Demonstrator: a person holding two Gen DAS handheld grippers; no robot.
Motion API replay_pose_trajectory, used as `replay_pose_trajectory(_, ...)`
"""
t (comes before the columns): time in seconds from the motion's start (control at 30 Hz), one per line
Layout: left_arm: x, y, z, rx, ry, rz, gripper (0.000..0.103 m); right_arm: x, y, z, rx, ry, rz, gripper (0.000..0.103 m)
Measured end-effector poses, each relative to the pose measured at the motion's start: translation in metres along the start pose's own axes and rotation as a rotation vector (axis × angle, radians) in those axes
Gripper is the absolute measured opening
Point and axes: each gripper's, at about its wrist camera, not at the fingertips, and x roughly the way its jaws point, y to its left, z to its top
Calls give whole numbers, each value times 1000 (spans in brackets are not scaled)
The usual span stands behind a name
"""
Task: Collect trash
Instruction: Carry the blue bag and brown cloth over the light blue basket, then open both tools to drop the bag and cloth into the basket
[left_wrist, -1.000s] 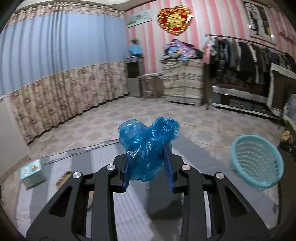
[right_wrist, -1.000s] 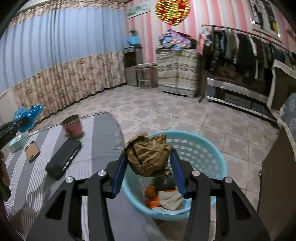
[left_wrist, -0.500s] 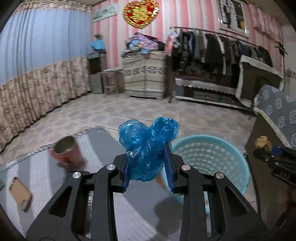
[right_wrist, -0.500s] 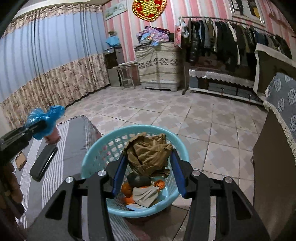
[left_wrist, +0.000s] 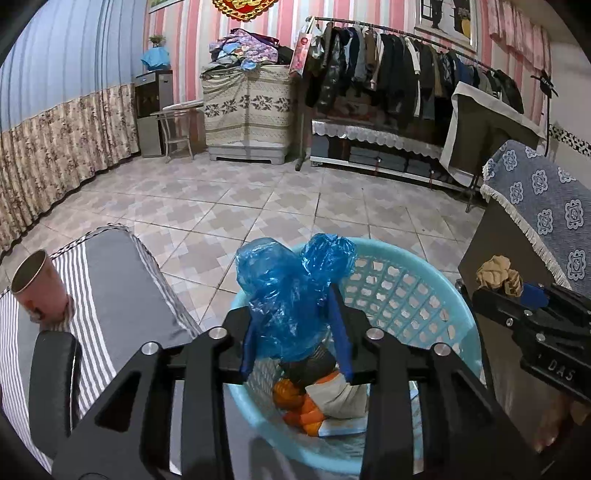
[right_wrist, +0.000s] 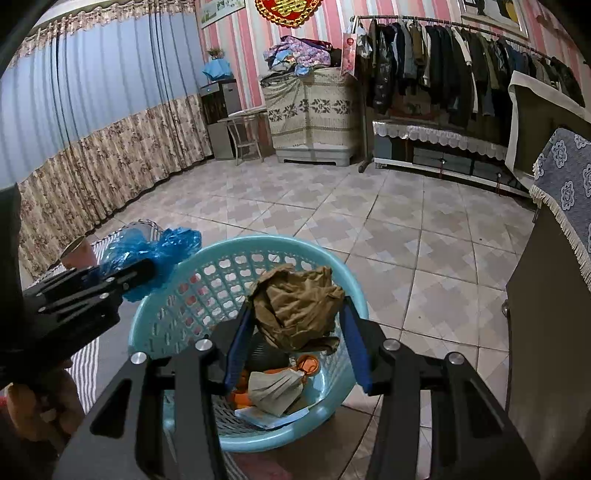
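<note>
My left tongs (left_wrist: 295, 328) are opening around the crinkly blue bag (left_wrist: 291, 291), which still sits between the pads over the near rim of the basket (left_wrist: 406, 288), so this light, springy film could cling to a pad or drift out onto the striped desk (left_wrist: 110, 280) to the left. My right tongs (right_wrist: 295, 332) stay clenched on the stiff, crumpled brown paper (right_wrist: 295, 302), above the latticed plastic basket's middle, where peels and a wrapper already lie.
</note>
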Motion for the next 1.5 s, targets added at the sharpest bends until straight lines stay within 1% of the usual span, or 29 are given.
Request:
replay_pose_trajectory(0.03,0,0,1,0,-2,1,49,1,0,1,2,1,-2,47)
replay_pose_trajectory(0.07,-3,1,1,0,-13,6,53,2,0,1,2,2,-2,47)
replay_pose_trajectory(0.13,-6,2,4,7,-24,22,65,4,2,2,-2,5,-4,47)
replay_pose_trajectory(0.27,-15,12,8,16,-39,80,71,5,5,2,-6,4,-2,47)
replay_pose_trajectory(0.33,-22,20,11,8,-59,120,82,7,10,2,-15,5,2,47)
replay_pose_trajectory(0.4,-28,27,15,1,-78,153,89,9,15,3,-25,4,5,47)
replay_pose_trajectory(0.53,-36,43,19,-12,-92,201,95,18,29,6,-44,11,17,47)
replay_pose_trajectory(0.6,-39,49,21,-22,-98,225,98,23,37,7,-55,18,22,47)
replay_pose_trajectory(0.7,-45,61,24,-39,-94,256,98,34,49,11,-69,35,36,48)
replay_pose_trajectory(0.8,-50,72,24,-56,-87,262,98,40,55,15,-67,38,42,59)
replay_pose_trajectory(0.87,-54,78,24,-62,-87,273,98,43,57,17,-64,35,39,78)
replay_pose_trajectory(0.9,-56,81,23,-65,-86,277,98,44,58,17,-62,33,31,81)
replay_pose_trajectory(1.0,-62,92,22,-81,-90,276,98,45,61,16,-56,41,41,84)
replay_pose_trajectory(1.03,-64,94,20,-86,-90,282,98,45,62,15,-57,41,38,89)
replay_pose_trajectory(1.07,-65,97,20,-91,-87,297,98,44,63,15,-57,37,33,93)
replay_pose_trajectory(1.2,-76,106,16,-105,-103,317,98,36,69,16,-70,14,37,96)
replay_pose_trajectory(1.27,-85,108,14,-101,-116,347,98,30,73,18,-87,-6,28,98)
replay_pose_trajectory(1.33,-95,109,13,-99,-127,362,98,21,76,18,-94,-27,32,98)
replay_pose_trajectory(1.5,-126,118,0,-124,-143,388,98,-7,88,14,-96,-69,77,98)
